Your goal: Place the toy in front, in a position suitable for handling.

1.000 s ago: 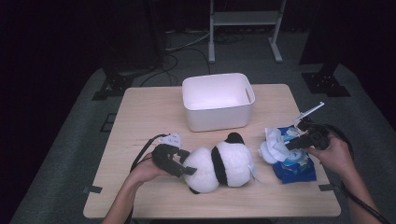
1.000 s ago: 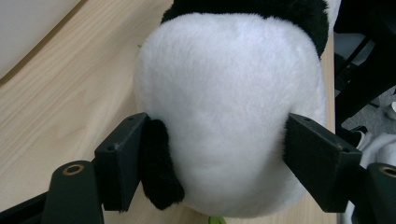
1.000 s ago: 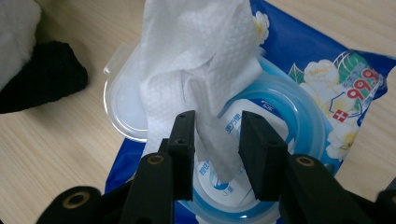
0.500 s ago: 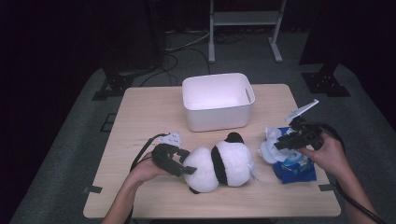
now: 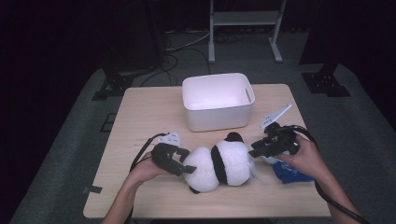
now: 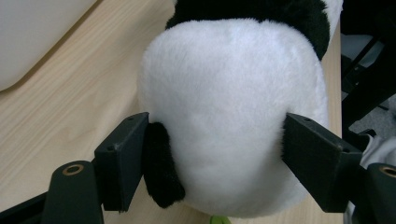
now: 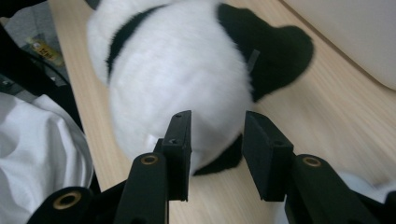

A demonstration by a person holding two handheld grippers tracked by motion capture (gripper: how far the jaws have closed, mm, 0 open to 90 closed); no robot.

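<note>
A black-and-white panda plush (image 5: pixel 219 165) lies on its side on the wooden table (image 5: pixel 140 121), near the front edge. My left gripper (image 5: pixel 187 168) is shut on its white left end; in the left gripper view both pads (image 6: pixel 123 158) press into the panda's fur (image 6: pixel 224 107). My right gripper (image 5: pixel 256 151) is at the panda's right end. In the right gripper view its jaws (image 7: pixel 217 116) stand apart and have just been opening, with nothing between them and the panda (image 7: pixel 177 70) just beyond the tips.
A white plastic bin (image 5: pixel 218 100) stands behind the panda at the table's middle. A blue and white item (image 5: pixel 289 173) lies under my right hand near the right edge. Cables trail from both grippers toward the front.
My right gripper has moved left from over the blue and white item to the panda's right end. The left gripper and the panda have stayed put.
</note>
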